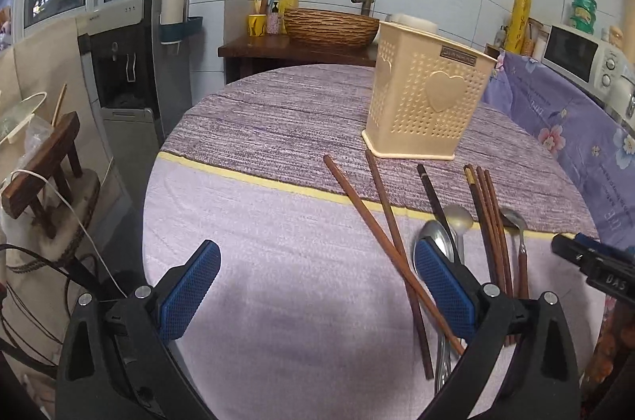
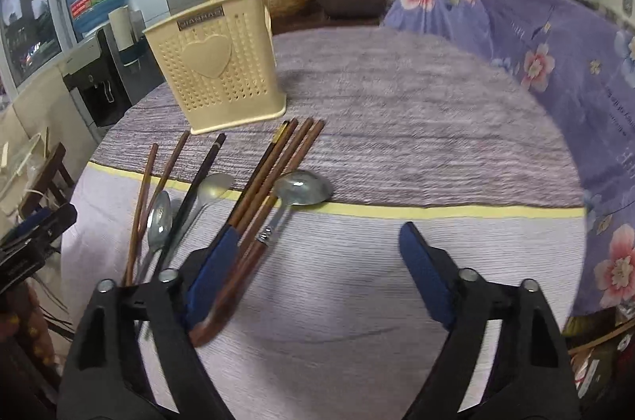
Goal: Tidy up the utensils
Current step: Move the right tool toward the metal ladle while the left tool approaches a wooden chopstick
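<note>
A cream perforated utensil holder (image 1: 428, 102) (image 2: 216, 75) with a heart on its side stands upright on the round table. In front of it lie two crossed brown chopsticks (image 1: 381, 233) (image 2: 158, 174), a dark chopstick (image 1: 436, 202), a bundle of three chopsticks (image 1: 490, 221) (image 2: 278, 166), two metal spoons (image 1: 458, 221) (image 2: 158, 221) and a wooden-handled spoon (image 1: 516, 225) (image 2: 303, 188). My left gripper (image 1: 317, 285) hovers open just left of the utensils, over bare cloth. My right gripper (image 2: 319, 273) is open too; the wooden-handled spoon's handle lies just inside its left finger (image 2: 214, 273), unpressed.
The table's cloth (image 1: 278, 126) is purple with a yellow stripe. A floral purple cover (image 2: 555, 71) drapes furniture at the right, with a microwave (image 1: 575, 55) behind. A water dispenser (image 1: 119, 63) and a wooden stool (image 1: 43, 158) stand to the left.
</note>
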Available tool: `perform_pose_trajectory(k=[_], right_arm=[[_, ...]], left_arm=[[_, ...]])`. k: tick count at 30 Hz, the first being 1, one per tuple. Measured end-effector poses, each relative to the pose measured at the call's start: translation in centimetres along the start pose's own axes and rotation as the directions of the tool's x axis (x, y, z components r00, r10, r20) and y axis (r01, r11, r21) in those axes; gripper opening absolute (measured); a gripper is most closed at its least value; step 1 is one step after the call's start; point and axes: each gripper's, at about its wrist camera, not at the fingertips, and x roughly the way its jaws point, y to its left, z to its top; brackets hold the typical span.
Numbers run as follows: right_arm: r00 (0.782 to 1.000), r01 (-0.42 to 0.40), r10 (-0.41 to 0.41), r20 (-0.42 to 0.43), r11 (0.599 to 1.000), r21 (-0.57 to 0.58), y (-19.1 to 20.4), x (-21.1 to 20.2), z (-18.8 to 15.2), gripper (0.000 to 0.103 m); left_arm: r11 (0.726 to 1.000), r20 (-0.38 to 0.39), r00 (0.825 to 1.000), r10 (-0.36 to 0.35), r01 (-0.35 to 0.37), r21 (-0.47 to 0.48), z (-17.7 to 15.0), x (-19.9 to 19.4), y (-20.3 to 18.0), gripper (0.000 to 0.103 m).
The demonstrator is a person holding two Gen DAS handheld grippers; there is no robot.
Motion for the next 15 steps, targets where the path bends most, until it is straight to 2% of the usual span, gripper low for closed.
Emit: perform_pose_trajectory(k=[1,6,13,15], right_arm=[[1.000,-0.014,0.014,-0.023,1.000,0.012,0.2,0.7,0.0,0.064],[0.995,-0.033,0.034,-0.095,0.999,0.013,1.4,3.1,-0.2,0.048],[0.990,-0.064,0.068,-0.122,0.997,0.041,2.1,4.5,0.4,0.020],[0.989,-0.075,0.080,-0.127,0.996,0.043,2.1,4.6,0.5,0.019]], left_arm=[[1.000,0.005,1.000,0.003,-0.003,0.000,0.1,0.1,-0.1,0.097],[1.000,-0.003,1.000,-0.006,0.007,0.020,0.1,0.4,-0.9,0.097],[0.999,-0.010,1.000,0.003,-0.003,0.047,0.5,0.9,-1.0,0.097],[0.999,-0.012,1.000,0.004,-0.003,0.044,0.5,1.0,-0.9,0.097]])
